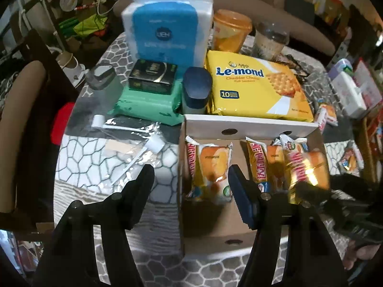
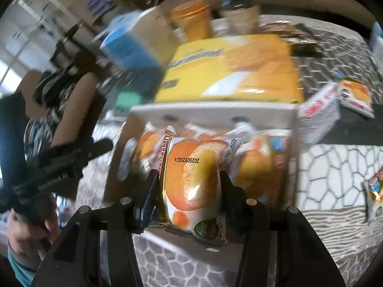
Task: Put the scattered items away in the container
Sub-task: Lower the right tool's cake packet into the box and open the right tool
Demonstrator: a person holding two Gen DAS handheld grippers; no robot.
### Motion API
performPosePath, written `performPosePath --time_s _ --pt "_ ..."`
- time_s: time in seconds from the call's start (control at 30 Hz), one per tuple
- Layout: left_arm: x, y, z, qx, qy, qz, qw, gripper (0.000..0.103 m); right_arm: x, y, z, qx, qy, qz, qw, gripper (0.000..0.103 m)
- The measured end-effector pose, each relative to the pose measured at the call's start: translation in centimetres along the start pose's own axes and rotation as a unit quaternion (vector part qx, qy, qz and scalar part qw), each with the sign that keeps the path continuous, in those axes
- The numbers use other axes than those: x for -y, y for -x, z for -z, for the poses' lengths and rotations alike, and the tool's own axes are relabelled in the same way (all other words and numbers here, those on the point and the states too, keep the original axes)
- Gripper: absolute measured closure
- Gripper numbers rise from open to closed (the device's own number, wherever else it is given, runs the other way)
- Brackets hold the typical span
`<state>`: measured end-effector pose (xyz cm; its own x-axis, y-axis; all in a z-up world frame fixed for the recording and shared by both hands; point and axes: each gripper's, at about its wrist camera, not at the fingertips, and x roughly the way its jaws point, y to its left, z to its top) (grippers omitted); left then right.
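An open cardboard box (image 1: pixel 251 124) sits on the patterned tablecloth with several orange-and-yellow cake packs inside. My left gripper (image 1: pixel 190 171) hangs open above the box's left wall. Nothing sits between its pads, and one cake pack (image 1: pixel 210 172) lies below them in the box. My right gripper (image 2: pixel 189 179) is shut on another cake pack (image 2: pixel 191 181), held over the near part of the box (image 2: pixel 215 111). In the left wrist view this held pack (image 1: pixel 308 167) shows at the box's right side. Loose cake packs (image 2: pixel 354 93) lie on the table to the right of the box.
Behind the box are a yellow Le-mond cracker pack (image 1: pixel 256 86), a blue-capped bottle (image 1: pixel 196 91), green wipes (image 1: pixel 148 105) with a black box (image 1: pixel 152 77) on top, a blue tissue pack (image 1: pixel 165 28) and two cups (image 1: pixel 229 33). A clear plastic bag (image 1: pixel 134 143) lies to the left.
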<state>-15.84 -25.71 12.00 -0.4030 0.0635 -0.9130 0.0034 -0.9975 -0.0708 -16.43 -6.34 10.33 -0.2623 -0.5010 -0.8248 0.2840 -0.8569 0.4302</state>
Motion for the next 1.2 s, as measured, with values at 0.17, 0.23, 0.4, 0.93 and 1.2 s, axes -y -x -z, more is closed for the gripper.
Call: performPosePath --time_s 0.17,0.23,0.4,0.93,1.2 --pt "-1.7 2.4 2.4 0.008 0.008 0.016 0.9998 0.041 -5.5 -1.7 -0.4 -0.037 0.169 -0.007 0.985 0.052" --pt "-2.4 2.9 3.5 0.008 0.017 0.027 0.9995 0.037 -7.7 -2.2 -0.5 -0.067 0.284 0.008 0.957 0.052" --pt "-3.8 3.1 5.4 -0.001 0.041 0.068 0.9969 0.037 -9.6 -3.9 0.0 -0.150 0.440 0.048 0.884 0.052" --pt "-2.2 0.4 3.4 -0.012 0.063 0.112 0.9916 0.037 -5.5 -4.7 -3.3 -0.097 0.319 0.102 0.937 0.052" --pt "-2.2 -0.3 2.7 -0.015 0.067 0.093 0.9933 0.037 -2.1 -6.2 -5.0 -0.045 0.016 0.041 0.998 0.052"
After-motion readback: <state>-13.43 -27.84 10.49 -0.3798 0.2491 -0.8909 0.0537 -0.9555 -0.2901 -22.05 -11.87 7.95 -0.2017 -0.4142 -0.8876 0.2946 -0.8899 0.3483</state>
